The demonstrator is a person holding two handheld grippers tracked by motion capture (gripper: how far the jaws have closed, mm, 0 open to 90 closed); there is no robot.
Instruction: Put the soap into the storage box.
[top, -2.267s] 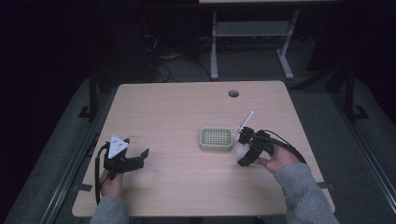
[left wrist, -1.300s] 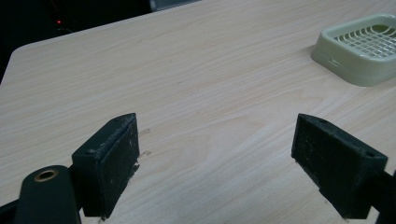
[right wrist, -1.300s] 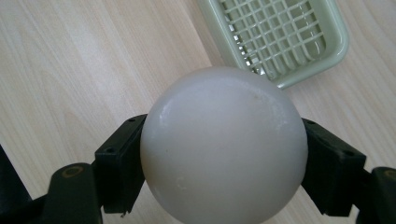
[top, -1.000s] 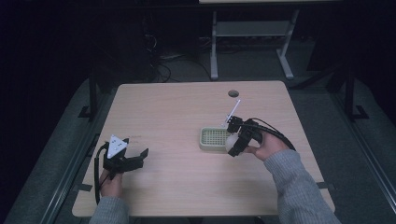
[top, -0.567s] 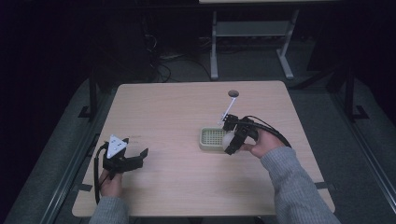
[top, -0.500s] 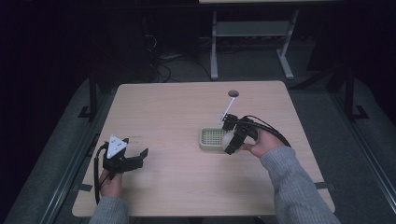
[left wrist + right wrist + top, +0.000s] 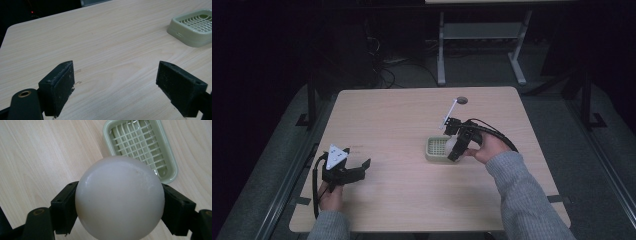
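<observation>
Two tools are at work over the worktop. Nearest, by the front left corner, the left tool rests with its jaws spread wide and nothing between them. Farther in, toward the right edge, the right tool is clamped on a white ball, held in the air above the near end of the green tray, which sits on the worktop right of centre. Judging from this, the pick-up is done and the carry is nearly done; what is left is to lower the ball onto the tray's grid and let go. No brand, label or writing can be read on the ball, the tray or the tools.
</observation>
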